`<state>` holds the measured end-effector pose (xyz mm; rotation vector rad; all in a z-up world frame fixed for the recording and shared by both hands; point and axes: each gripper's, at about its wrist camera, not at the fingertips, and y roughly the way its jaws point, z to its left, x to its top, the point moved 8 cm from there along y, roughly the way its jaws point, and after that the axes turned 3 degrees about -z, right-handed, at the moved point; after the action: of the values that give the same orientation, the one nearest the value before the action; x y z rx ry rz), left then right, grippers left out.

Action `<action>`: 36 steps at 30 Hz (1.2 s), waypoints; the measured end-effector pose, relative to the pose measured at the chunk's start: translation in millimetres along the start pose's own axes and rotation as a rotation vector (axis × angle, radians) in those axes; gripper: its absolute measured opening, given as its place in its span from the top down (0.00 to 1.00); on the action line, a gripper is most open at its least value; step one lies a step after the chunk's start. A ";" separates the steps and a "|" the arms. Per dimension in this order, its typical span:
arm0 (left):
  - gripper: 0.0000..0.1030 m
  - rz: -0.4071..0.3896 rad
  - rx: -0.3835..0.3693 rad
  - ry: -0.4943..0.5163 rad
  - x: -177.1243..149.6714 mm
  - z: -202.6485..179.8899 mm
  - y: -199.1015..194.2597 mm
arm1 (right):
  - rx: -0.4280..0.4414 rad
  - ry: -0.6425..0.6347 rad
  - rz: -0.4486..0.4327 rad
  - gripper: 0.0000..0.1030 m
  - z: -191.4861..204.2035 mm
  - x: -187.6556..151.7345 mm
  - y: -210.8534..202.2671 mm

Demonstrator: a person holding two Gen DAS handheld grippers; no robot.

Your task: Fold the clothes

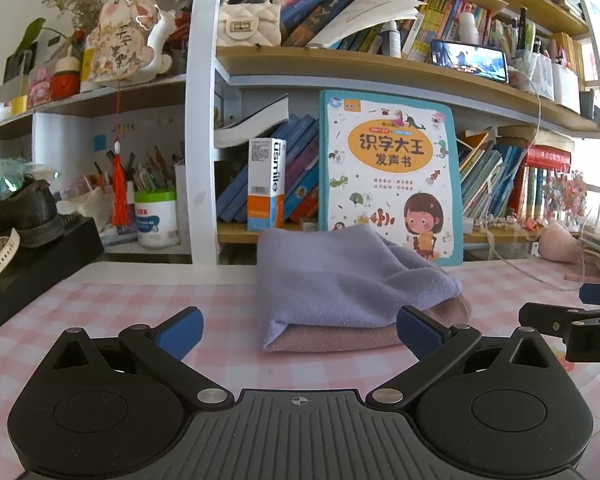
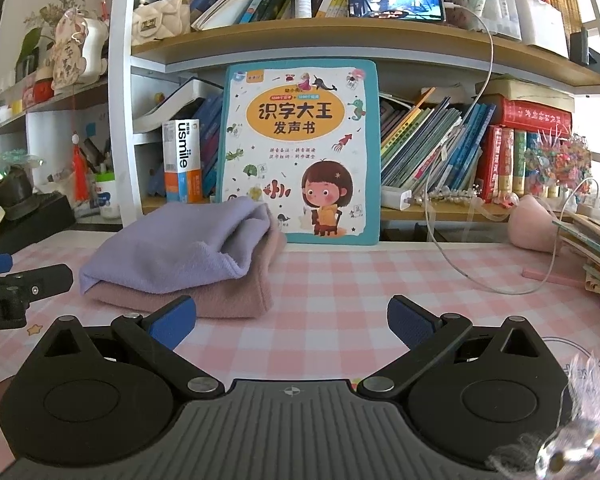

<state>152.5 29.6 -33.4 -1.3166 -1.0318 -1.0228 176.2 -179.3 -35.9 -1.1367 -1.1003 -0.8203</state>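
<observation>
Nearest us, our left gripper (image 1: 299,330) spreads its blue-padded jaws wide, empty, before the folded lilac fleece cloth (image 1: 340,280) stacked on a folded dusty-pink cloth (image 1: 340,340) on the pink checked tablecloth (image 1: 100,312). Our right gripper (image 2: 292,322) gapes empty too, the stack left of it. Only its view shows a white charger (image 2: 396,198).
</observation>
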 end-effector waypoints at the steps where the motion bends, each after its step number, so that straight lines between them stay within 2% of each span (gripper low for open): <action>1: 0.00 0.000 -0.001 -0.002 0.0 0.3 0.1 | 0.000 0.000 0.001 0.00 0.1 0.0 0.2; 36: 0.00 -0.008 0.007 -0.010 1.2 1.6 -0.8 | 0.007 -0.013 0.022 0.00 2.4 -1.7 2.4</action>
<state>152.1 31.2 -32.1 -1.3141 -1.0484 -1.0182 177.3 -176.4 -38.2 -1.1478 -1.0987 -0.7925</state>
